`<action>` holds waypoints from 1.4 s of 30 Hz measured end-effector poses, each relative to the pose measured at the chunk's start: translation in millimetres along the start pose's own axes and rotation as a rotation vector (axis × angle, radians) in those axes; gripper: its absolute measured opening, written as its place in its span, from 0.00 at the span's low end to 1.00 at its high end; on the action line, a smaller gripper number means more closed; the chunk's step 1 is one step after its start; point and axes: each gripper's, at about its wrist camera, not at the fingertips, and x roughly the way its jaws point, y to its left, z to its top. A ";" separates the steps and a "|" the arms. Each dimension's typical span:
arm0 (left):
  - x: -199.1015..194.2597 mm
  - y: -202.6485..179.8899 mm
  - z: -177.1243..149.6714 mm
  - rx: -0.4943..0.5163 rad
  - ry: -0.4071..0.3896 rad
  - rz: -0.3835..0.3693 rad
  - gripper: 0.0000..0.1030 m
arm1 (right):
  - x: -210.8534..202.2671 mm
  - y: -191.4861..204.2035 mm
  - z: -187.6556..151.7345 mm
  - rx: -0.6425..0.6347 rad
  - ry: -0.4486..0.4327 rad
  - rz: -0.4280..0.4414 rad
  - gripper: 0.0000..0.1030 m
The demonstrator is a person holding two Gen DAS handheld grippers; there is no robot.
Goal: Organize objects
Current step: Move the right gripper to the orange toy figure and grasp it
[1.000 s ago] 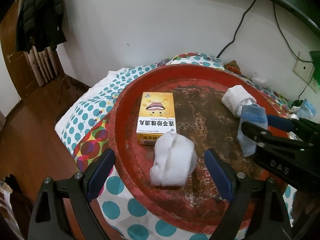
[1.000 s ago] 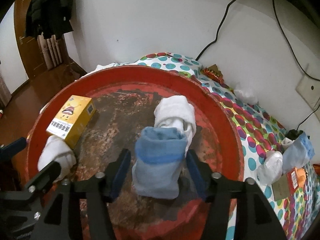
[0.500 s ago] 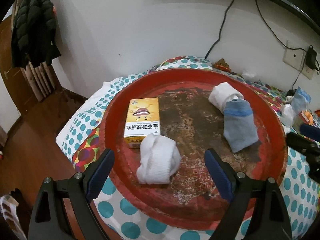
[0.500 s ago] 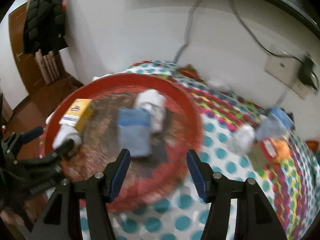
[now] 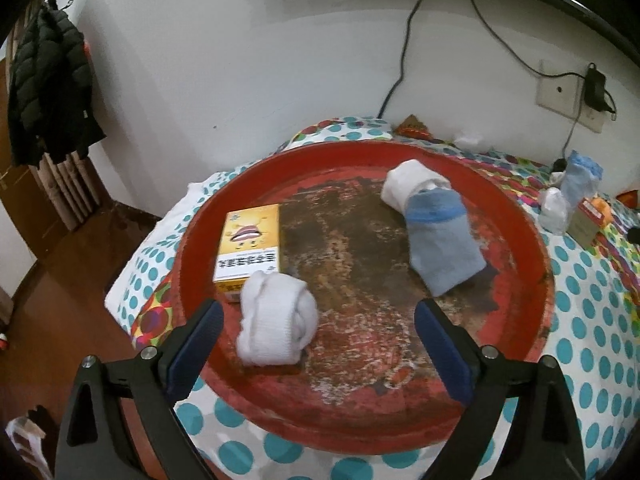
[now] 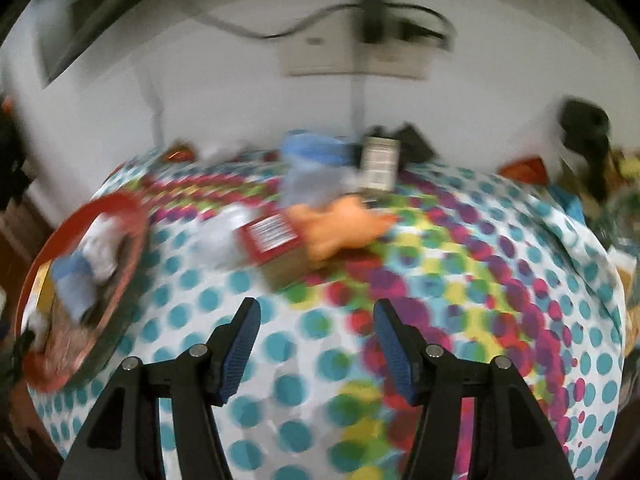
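three socks (image 5: 440,248), box (image 5: 250,246), red tray (image 5: 520,216)

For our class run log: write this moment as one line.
left gripper: open, empty | right gripper: open, empty | red tray: yellow box, three socks

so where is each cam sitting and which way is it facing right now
Left wrist: rides the left gripper, looking down its open fingers at the red tray holding a yellow box and rolled socks.
Right wrist: rides the right gripper, open and empty, facing the dotted cloth and a blurred pile by the wall.
Shared: the tray and blue sock.
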 end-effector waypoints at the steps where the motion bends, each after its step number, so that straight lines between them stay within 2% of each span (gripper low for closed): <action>1: -0.3 -1.8 -0.3 0.002 -0.002 -0.005 0.94 | 3.2 -7.9 4.4 0.033 0.005 0.007 0.59; 6: 3.5 -8.1 -1.9 0.026 0.008 -0.010 0.94 | 26.6 -37.6 22.8 0.264 0.044 0.107 0.59; 10: 5.6 -7.9 -2.9 0.027 0.014 -0.017 0.94 | 54.0 -46.1 29.8 0.453 0.094 0.161 0.59; 14: 8.2 -8.1 -3.7 0.033 0.021 -0.015 0.94 | 74.6 -50.4 33.2 0.597 0.101 0.226 0.67; 19: 10.9 -9.4 -5.7 0.038 0.040 -0.026 0.94 | 90.5 -37.4 41.5 0.618 0.079 0.247 0.68; 22: 12.1 -7.3 -5.4 0.018 0.048 -0.038 0.94 | 93.1 -35.0 47.1 0.633 0.027 0.229 0.68; 28: 13.3 -4.6 -5.8 0.002 0.052 -0.034 0.94 | 102.8 -31.1 62.8 0.639 -0.001 0.211 0.70; 32: 14.7 -7.3 -6.9 0.022 0.057 -0.022 0.95 | 109.9 -29.8 64.5 0.722 0.017 0.230 0.72; 36: 15.7 -8.7 -6.3 0.027 0.058 -0.021 0.94 | 115.8 -26.7 59.2 0.781 0.073 0.270 0.72; 38: 15.2 -7.5 -6.5 0.021 0.057 -0.027 0.95 | 118.2 -24.1 54.8 0.800 0.103 0.263 0.72; 42: 15.0 -6.9 -7.0 0.019 0.059 -0.027 0.95 | 119.4 -24.2 47.2 0.879 0.076 0.260 0.72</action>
